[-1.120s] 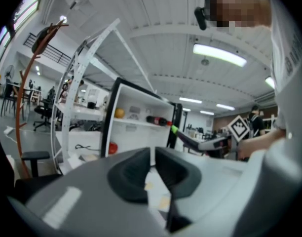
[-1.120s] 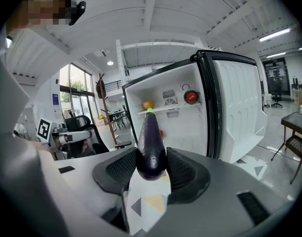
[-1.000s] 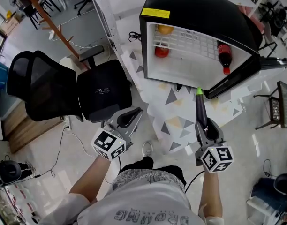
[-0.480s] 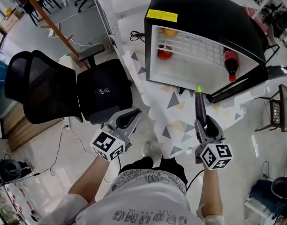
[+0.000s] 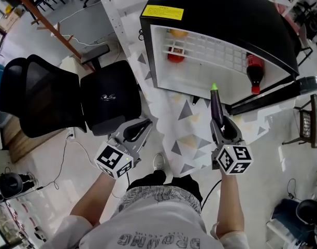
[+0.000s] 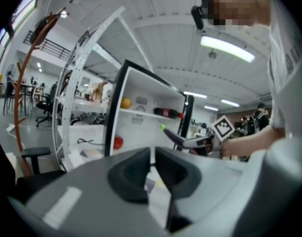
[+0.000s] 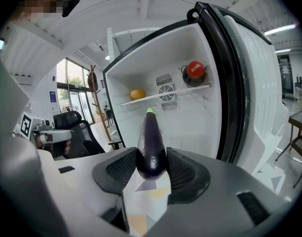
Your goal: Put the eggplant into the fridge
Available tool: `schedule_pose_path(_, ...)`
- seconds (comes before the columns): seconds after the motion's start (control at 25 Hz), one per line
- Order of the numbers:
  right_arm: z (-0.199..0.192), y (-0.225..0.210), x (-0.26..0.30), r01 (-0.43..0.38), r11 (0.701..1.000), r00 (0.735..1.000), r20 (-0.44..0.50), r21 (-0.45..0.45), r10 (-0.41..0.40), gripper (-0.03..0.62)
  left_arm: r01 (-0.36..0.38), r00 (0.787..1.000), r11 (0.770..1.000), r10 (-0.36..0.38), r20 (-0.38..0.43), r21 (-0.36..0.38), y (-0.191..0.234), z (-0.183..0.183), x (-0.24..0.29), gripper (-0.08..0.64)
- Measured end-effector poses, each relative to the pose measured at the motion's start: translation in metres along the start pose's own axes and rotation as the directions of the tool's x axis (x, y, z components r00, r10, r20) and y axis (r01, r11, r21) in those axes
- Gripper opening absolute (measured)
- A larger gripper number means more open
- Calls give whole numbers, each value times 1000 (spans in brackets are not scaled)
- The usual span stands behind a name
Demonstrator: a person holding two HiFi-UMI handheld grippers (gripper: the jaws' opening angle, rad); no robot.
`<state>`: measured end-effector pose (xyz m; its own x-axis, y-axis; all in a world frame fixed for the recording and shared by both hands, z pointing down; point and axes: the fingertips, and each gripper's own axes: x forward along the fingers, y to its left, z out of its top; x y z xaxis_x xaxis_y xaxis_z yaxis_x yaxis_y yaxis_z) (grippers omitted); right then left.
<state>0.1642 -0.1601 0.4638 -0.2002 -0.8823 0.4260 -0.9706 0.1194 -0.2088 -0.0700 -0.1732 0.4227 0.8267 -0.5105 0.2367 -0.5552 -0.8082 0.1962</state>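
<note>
A black fridge (image 5: 226,9) stands with its door (image 7: 254,83) swung wide and its white inside (image 7: 190,117) showing. My right gripper (image 5: 219,122) (image 7: 151,164) is shut on a dark purple eggplant (image 5: 216,108) (image 7: 151,142). The eggplant's green tip points at the fridge's opening, just short of its lower edge. My left gripper (image 5: 142,127) (image 6: 152,162) is shut and holds nothing, off to the left near the chair. In the left gripper view the eggplant (image 6: 171,135) shows in front of the fridge.
Inside the fridge, a red-capped cola bottle (image 5: 253,71) (image 7: 194,74) and an orange fruit (image 5: 174,33) (image 7: 137,94) lie on the wire shelf, with a red fruit (image 5: 175,56) below. A black office chair (image 5: 70,95) stands left. A triangle-patterned mat (image 5: 189,134) covers the floor before the fridge.
Both grippers have moved toward the fridge, the right one further. The eggplant's tip is now closer to the opening. The fridge fills more of the head view.
</note>
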Motion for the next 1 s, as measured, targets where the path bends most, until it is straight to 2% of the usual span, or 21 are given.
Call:
schedule_pose_path(0.44, 3, -48, 55, 31, 999, 1000, -5, 15, -31, 187, -27, 999, 1000, 27, -42, -9, 2, -5, 37, 34)
schedule_pose_path(1.0, -5, -91, 120, 172, 985, 985, -37, 20, -171, 187, -19, 997, 999, 16, -76, -41, 14, -18, 68, 34)
